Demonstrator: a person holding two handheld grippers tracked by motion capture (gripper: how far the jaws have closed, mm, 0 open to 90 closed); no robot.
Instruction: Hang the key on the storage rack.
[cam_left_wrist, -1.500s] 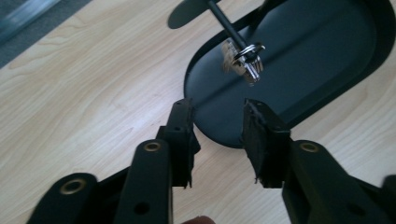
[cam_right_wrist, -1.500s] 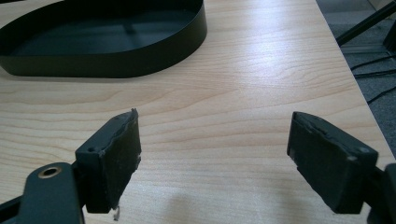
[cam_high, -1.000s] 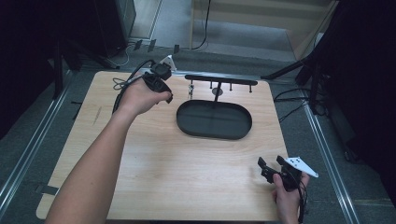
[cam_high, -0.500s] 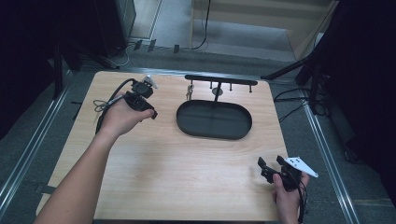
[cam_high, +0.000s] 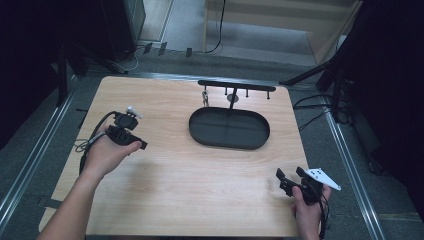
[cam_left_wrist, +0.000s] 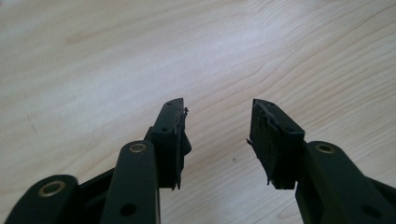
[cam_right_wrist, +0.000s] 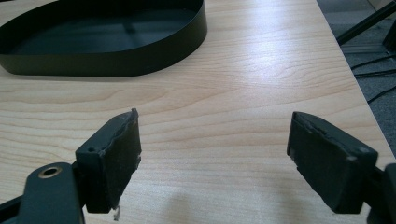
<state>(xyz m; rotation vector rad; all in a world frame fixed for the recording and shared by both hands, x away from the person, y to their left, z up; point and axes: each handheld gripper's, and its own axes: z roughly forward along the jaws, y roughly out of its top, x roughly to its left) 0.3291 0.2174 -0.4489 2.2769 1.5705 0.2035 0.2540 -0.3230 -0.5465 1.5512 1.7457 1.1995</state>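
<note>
Status: both hands stand away from the rack (cam_high: 236, 86) and nothing is being carried — this reads as the closing or resting stage of the work.

Left gripper (cam_high: 131, 137): at about 9 o'clock on the table (cam_high: 200, 200), held above the bare wood. In the left gripper view the jaws stand partly apart with only tabletop between them; they have just been opening a little, and no object lies in the gap.

Right gripper (cam_high: 292, 179): at about 5 o'clock, near the table's front right corner. In the right gripper view its jaws stand wide apart and empty, pointing toward the tray (cam_right_wrist: 140, 60).

Work items: the tray (cam_high: 230, 129) sits right of centre toward 1 o'clock and looks empty in both views. Directly behind it, at 12 o'clock, stands the rack — a dark bar with short pegs. A small metallic item, probably a key (cam_high: 205, 96), hangs from the leftmost peg; it is too small to identify with certainty.

Judgement: if the job is hanging that item on the rack, it appears done — the remaining pegs are bare and no further loose item is visible on the table.
</note>
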